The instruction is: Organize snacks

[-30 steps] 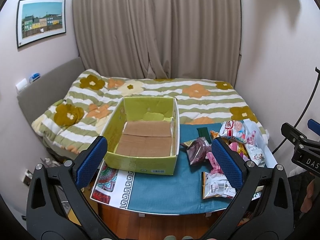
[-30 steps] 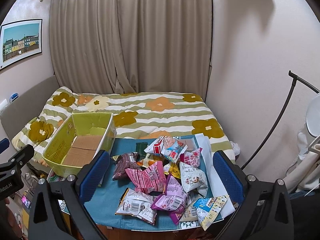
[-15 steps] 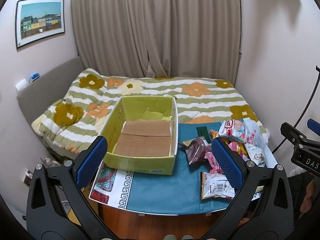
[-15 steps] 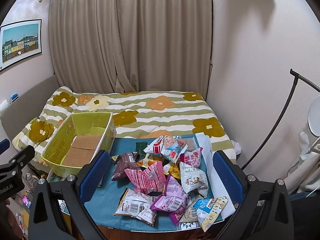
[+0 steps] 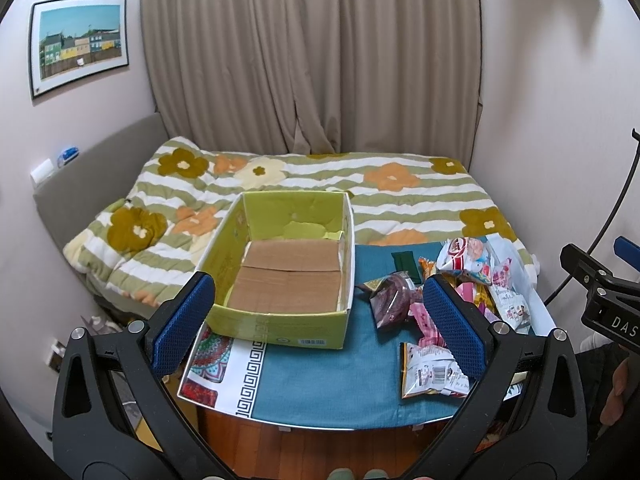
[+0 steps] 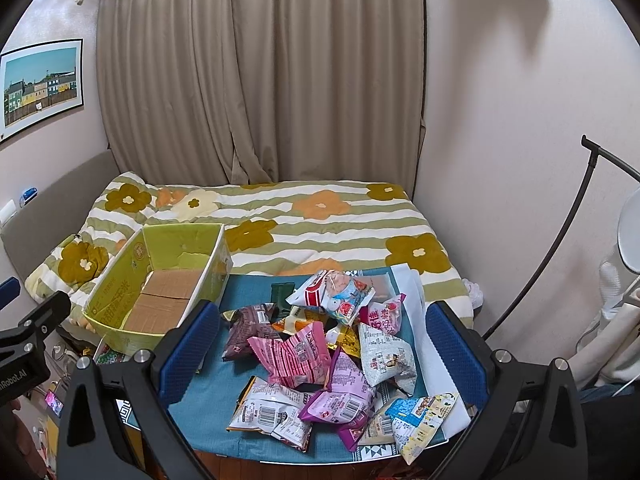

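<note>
Heap of light, crinkly, slippery foil snack packets (image 6: 332, 356) at lower centre of the bench (image 6: 224, 408), right of the empty yellow-green cardboard box (image 6: 160, 292). Both the left tool (image 5: 316, 320) and right tool (image 6: 320, 348) gape wide, empty; pinch a flat sealed edge, probably gently, since contents likely crush.

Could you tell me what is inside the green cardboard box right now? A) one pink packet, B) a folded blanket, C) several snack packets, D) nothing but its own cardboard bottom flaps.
D: the green cardboard box shows only its bare brown bottom flaps, while the snack packets all lie heaped on the blue cloth beside it.
</note>
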The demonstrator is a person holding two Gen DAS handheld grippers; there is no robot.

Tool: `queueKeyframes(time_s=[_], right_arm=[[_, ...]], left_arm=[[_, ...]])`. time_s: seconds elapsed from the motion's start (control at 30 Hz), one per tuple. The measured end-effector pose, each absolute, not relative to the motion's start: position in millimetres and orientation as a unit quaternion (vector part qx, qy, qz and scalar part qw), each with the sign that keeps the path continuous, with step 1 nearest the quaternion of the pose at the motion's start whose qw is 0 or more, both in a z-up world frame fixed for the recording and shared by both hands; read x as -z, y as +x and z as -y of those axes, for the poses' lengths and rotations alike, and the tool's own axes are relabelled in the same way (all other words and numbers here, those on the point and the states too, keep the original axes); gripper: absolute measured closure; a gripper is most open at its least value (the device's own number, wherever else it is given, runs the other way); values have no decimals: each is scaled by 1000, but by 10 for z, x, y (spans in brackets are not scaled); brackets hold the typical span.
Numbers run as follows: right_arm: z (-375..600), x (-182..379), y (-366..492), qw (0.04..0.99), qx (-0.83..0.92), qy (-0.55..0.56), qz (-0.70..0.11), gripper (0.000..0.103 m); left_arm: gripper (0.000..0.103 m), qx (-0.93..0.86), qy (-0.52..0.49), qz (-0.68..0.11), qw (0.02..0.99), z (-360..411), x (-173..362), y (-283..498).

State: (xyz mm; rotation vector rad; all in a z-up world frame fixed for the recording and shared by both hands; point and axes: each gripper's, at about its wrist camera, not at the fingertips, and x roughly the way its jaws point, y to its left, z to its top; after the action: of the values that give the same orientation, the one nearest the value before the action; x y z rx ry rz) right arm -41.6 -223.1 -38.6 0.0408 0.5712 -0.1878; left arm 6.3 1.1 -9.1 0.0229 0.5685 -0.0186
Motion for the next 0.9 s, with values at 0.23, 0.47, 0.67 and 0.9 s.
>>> queueKeyframes(time_s=[0.23,0.47,0.67,0.9], right_arm=[[2231,384,-415,955,93,20,-282,0],[2228,374,-415,954,92,21,-283,0],[2268,527,-365,953,96,23,-288,0],[2349,604,-444,946,119,31,-298,0]], left_arm=[[0,13,14,-282,959,28,99,70],[0,17,18,-287,958,36,48,104],[0,34,22,-294,955,20,14,180],[0,67,35,-333,940,110,253,411]])
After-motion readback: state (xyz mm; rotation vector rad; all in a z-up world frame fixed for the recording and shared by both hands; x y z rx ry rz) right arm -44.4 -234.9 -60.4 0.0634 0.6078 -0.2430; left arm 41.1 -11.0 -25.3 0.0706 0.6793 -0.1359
